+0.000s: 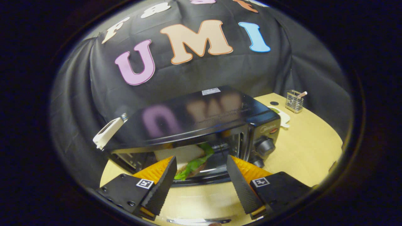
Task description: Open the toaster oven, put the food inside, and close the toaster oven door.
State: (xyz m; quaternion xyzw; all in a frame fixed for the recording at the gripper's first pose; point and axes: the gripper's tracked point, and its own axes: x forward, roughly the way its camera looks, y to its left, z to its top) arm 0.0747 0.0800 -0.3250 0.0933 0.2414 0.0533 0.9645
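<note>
A black toaster oven stands on the wooden table, just ahead of my fingers. Inside its cavity lies a sandwich of white bread with green lettuce hanging out, seen a little beyond and between the fingertips. The door seems to be lowered flat toward me under the fingers, and a shiny handle bar shows below them. My gripper is open in front of the oven mouth. Its two fingers are wide apart, with nothing between them and touching nothing.
The oven's control knobs sit on its right face. Behind the oven to the right lie a white plate with something green and a small wire holder with a stick in it. A white object sticks out at the oven's left.
</note>
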